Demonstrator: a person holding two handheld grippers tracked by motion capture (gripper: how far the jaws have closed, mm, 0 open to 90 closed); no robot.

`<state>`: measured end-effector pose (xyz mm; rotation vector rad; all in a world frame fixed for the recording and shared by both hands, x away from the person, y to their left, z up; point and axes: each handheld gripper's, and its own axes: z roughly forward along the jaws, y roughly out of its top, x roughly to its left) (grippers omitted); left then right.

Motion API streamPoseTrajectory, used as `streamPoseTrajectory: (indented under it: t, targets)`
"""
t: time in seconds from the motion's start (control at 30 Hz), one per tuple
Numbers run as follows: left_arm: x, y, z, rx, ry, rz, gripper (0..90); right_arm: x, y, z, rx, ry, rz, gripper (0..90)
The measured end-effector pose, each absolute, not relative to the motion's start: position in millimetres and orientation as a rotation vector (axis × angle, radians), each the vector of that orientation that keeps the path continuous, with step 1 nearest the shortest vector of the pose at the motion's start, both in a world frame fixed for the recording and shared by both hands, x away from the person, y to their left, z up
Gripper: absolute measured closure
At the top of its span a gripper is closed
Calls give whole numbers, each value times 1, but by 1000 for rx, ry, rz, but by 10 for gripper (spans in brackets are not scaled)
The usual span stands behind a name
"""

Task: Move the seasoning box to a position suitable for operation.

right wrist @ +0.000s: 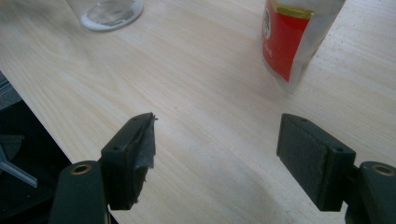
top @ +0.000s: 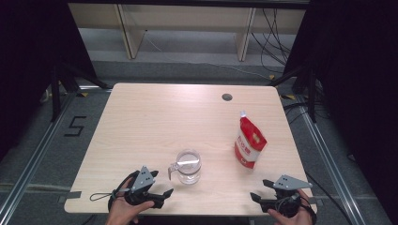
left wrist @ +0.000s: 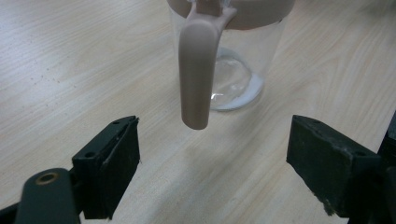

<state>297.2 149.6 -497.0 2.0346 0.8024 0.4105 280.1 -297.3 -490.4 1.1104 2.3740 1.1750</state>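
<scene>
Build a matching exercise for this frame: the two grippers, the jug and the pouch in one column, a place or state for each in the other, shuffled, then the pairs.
Things:
1. left gripper
2. right gripper
3. clear jug
4. red and white pouch

Places or states:
A. stands upright on the right half of the table
B. open, at the near right table edge, nothing between its jaws
C. open, its jaws aimed at the jug's handle
D. stands near the table's front middle, handle turned left

Pairs: 1-C, 2-B, 3-D, 4-A
</scene>
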Motion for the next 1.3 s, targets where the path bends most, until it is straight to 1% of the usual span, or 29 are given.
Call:
streamPoseTrajectory:
  t: [0.03,0.17,0.23,0.27,0.3,0.37,0.43,0.47,0.53,0.6,0.67,0.73,0.77,0.83,0.87,0.93,0.97,1.0,1.07,1.2,1.3]
  targets:
    - [297,149,-497,2027,817,404,149,280,-297,-490,1113,2371,1174,288]
    - [298,150,-498,2018,828,406,158,280,-297,-490,1121,2366,1182,288]
    - [299,152,-496,2036,815,419,198,279,-298,-489,1137,2346,1177,288]
    - [299,151,-497,2009,827,394,198,279,-299,-490,1137,2345,1183,289]
    - [300,151,-497,1995,820,381,234,279,-299,-489,1152,2343,1176,288]
    - [301,150,-498,1978,826,367,266,278,-298,-489,1199,2319,1194,280]
    - [301,150,-496,1997,827,385,288,278,-298,-489,1180,2302,1199,275]
    - [301,150,-496,1994,831,391,307,279,-299,-489,1171,2295,1202,274]
    - [302,149,-495,1969,827,393,315,279,-300,-488,1154,2297,1184,274]
    - [302,149,-494,1967,818,408,369,280,-300,-488,1160,2304,1193,283]
    - [305,150,-494,1998,777,464,382,280,-300,-488,1162,2308,1192,288]
    - [306,146,-495,1996,787,492,435,279,-299,-489,1204,2311,1192,288]
    - [306,145,-496,2003,780,504,435,279,-299,-489,1204,2311,1192,288]
    - [308,142,-496,2017,763,519,492,279,-299,-489,1199,2308,1194,289]
    - [309,140,-495,2016,764,494,567,279,-298,-489,1201,2309,1191,289]
    - [311,138,-495,2024,748,512,572,279,-298,-489,1203,2311,1184,289]
    - [313,136,-494,2034,738,528,601,281,-300,-489,1175,2318,1185,289]
    - [313,134,-495,2023,748,515,624,282,-299,-490,1179,2313,1180,289]
    - [315,132,-494,2008,743,519,719,278,-297,-489,1202,2321,1192,289]
    - [321,133,-492,2024,741,568,727,281,-299,-490,1171,2327,1181,289]
    - [327,135,-493,2009,755,568,737,280,-298,-490,1183,2326,1185,289]
